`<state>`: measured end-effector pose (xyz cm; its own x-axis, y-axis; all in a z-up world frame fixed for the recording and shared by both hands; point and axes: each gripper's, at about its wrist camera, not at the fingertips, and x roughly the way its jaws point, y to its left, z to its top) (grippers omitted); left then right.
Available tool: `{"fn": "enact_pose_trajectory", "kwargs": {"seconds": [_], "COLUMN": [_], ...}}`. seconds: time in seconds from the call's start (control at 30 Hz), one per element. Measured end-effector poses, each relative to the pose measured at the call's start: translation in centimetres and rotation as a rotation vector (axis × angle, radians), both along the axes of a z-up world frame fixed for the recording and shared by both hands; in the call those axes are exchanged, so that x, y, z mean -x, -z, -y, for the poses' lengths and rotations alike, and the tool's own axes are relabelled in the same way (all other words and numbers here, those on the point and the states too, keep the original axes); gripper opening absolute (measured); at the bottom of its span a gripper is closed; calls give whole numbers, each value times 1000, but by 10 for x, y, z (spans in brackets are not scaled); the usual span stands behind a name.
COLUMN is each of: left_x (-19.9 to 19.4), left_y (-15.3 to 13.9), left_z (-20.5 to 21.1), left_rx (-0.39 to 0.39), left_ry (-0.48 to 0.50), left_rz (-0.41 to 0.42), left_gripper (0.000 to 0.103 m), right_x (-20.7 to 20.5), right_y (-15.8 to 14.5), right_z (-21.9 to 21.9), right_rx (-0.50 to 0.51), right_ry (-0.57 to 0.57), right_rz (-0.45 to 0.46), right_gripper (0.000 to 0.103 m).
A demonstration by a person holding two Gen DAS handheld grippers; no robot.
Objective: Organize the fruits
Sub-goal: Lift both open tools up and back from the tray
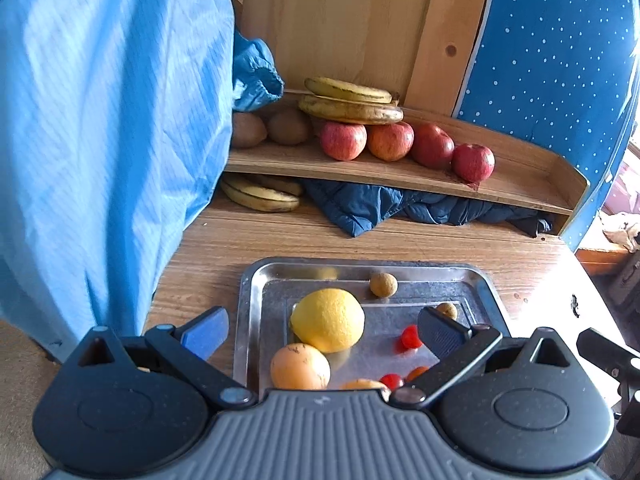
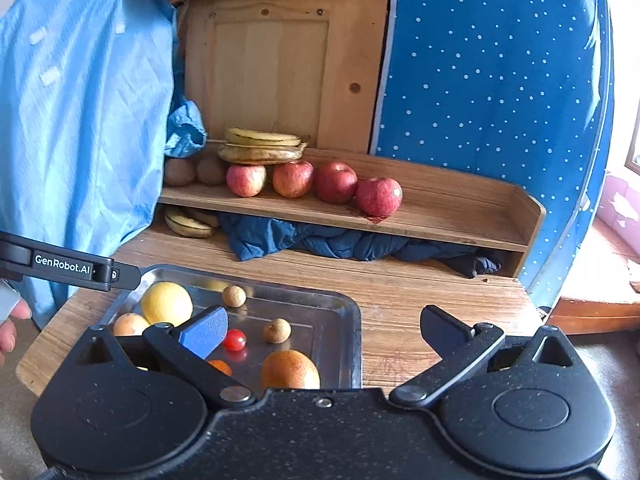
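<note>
1. Left wrist view: my view shows apples (image 1: pixel 404 146) and bananas (image 1: pixel 350 100) on the shelf (image 1: pixel 520 184); a blue sheet (image 1: pixel 100 140) crowds the left.
2. Both my left tool (image 1: pixel 326 330) and right tool (image 2: pixel 324 330) gape wide, empty, above the tray (image 1: pixel 250 280) holding a lemon (image 1: pixel 328 319).

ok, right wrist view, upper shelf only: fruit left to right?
Two kiwis → pink apple with the bananas stacked above it → second apple → dark red apple → last apple.
</note>
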<state>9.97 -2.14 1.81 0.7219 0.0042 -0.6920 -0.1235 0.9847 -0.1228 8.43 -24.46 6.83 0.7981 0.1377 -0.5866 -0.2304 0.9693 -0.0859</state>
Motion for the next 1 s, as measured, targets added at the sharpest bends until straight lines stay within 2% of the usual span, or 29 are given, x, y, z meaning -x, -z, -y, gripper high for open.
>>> {"fn": "enact_pose_trajectory", "kwargs": {"seconds": [0.33, 0.53, 0.8, 1.0], "left_x": [42, 66, 92, 100], "left_y": [0, -1, -1, 2], "left_z": [12, 20, 28, 26], "left_rx": [35, 27, -10, -40], "left_ry": [-45, -63, -29, 3], "left_rz": [-6, 24, 48, 32], "left_gripper": [103, 103, 102, 102], "right_x": [32, 54, 72, 79], "right_y": [1, 4, 5, 6], "right_z": [16, 25, 29, 21], "right_rx": [-30, -49, -71, -72], "right_ry": [-53, -67, -63, -68], "right_rz": [-26, -46, -73, -91], "right_gripper": [102, 102, 102, 102]}}
